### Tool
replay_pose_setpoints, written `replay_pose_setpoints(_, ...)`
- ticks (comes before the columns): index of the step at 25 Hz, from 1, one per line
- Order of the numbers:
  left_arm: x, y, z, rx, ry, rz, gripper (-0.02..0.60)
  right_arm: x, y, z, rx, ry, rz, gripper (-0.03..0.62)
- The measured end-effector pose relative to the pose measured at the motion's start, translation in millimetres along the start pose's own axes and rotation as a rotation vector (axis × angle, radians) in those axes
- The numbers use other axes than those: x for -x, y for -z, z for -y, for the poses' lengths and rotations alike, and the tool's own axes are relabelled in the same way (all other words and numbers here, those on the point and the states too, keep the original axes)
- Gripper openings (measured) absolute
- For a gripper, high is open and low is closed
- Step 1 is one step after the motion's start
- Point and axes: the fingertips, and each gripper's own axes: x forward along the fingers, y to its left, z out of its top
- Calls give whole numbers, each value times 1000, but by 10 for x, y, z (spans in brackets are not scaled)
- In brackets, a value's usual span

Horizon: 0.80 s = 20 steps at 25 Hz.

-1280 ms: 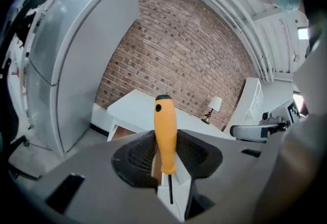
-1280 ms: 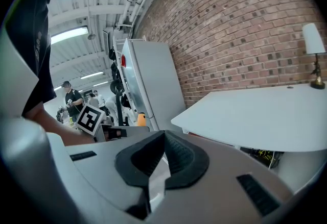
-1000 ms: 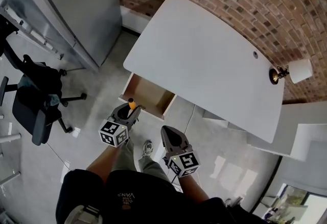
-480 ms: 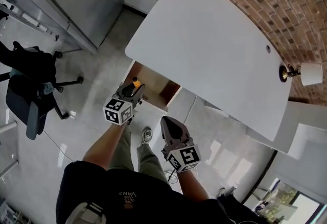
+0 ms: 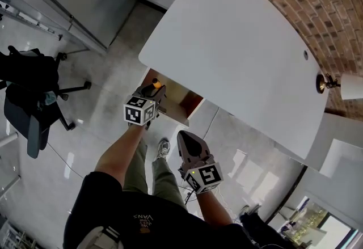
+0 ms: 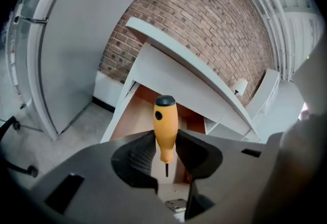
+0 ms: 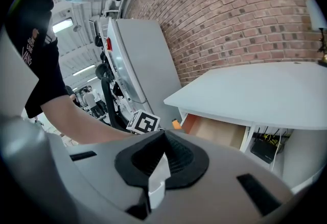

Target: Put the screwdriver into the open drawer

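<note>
Head view: red brick wall (image 5: pixel 317 4) behind white tabletop (image 5: pixel 238 55); open wooden drawer (image 5: pixel 180 101) pulled out below tabletop's near edge. "VANS" printed on black shirt (image 5: pixel 142 216). At drawer's front rim, left claw (image 5: pixel 156 89) clamps orange-handled screwdriver (image 6: pixel 165 123), handle jutting forward toward drawer interior. Lower down, right claw (image 7: pixel 162 136) closed, empty, apart from drawer.

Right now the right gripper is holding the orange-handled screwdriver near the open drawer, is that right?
Not quite: it is the left gripper that holds the orange-handled screwdriver near the open drawer, as the left gripper view shows. The right gripper is shut and empty.
</note>
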Motion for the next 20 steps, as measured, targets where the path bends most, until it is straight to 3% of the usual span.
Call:
replay_pose_setpoints(7, -320, 251, -213, 47, -37, -148, 123, -125, -76, 21, -23, 10, 6, -6)
replay_pose_setpoints(11, -506, 419, -239, 25, -38, -267, 123, -135, -89, -1, -37, 15, 7, -6)
replay_pose_setpoints(20, -616, 591, -409, -36, -124, -432, 123, -203, -17, 11, -51, 28, -16, -6)
